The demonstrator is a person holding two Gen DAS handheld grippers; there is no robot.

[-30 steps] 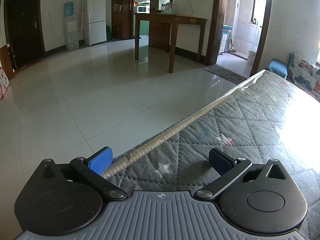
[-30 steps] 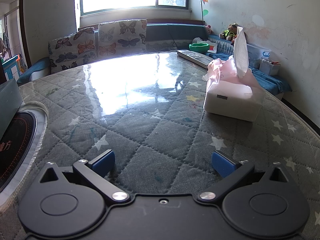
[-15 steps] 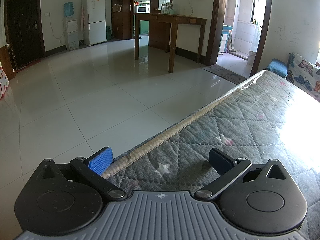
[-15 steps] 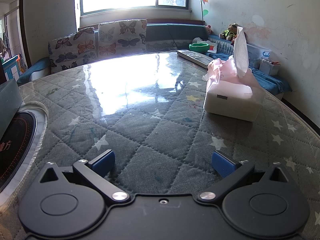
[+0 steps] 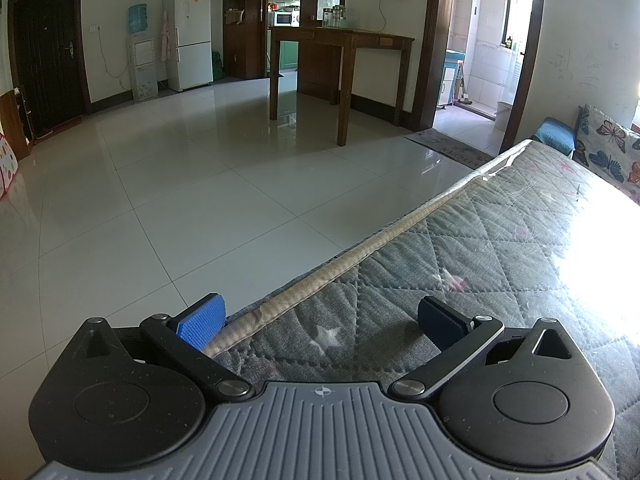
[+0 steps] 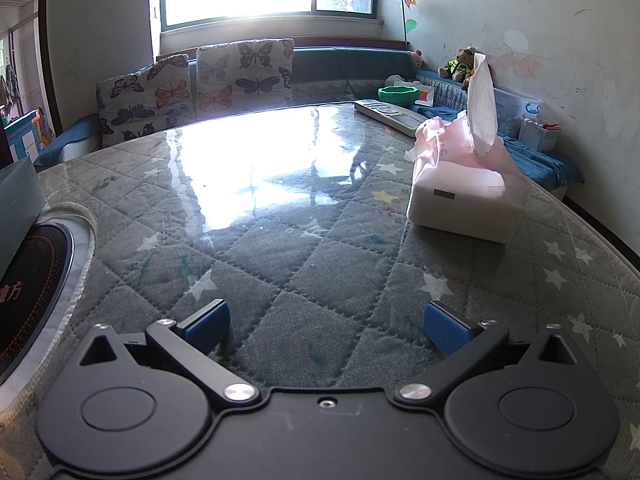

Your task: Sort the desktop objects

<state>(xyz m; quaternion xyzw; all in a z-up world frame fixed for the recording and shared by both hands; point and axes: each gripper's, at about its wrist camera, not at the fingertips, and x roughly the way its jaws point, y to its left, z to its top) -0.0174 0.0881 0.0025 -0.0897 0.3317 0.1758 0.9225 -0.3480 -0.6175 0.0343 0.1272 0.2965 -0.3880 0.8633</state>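
Observation:
In the right wrist view a white tissue pack (image 6: 466,204) with a pink wrapper and one tissue sticking up stands on the quilted grey table (image 6: 304,248) at the right. A grey remote control (image 6: 390,116) lies beyond it near the far edge. My right gripper (image 6: 326,326) is open and empty, low over the table, well short of the tissue pack. My left gripper (image 5: 320,322) is open and empty at the table's left edge (image 5: 360,248), its left finger past the edge over the floor.
A round black induction cooktop (image 6: 32,292) is set in the table at the left, with a dark box (image 6: 16,196) behind it. A green bowl (image 6: 398,94) and butterfly cushions (image 6: 240,76) sit on the bench beyond. White tiled floor (image 5: 180,184) lies left of the table.

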